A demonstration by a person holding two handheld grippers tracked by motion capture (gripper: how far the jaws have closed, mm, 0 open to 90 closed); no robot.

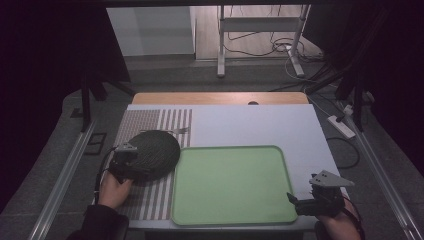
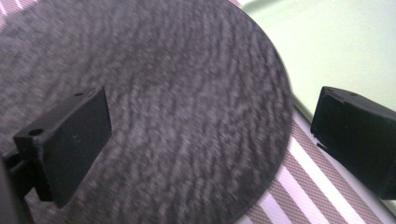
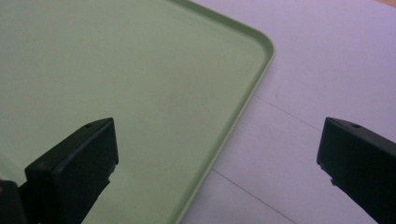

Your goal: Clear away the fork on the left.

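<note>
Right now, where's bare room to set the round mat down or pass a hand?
Widest free patch: the green tray, nothing on it. Also bare: the white tabletop behind the tray, bordered left by the striped placemat, and the strip right of the tray up to the right tool. Crowded: the placemat's far half, where the dark round mat lies under the open left tool.

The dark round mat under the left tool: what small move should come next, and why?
Probably lower the left tool slightly and shut it on the near edge of the dark round mat. Its jaws stand wide open above the mat, with the mat's edge between them, so nothing is gripped. The mat lies on the striped cloth, beside the green tray, which has nothing on it.
</note>
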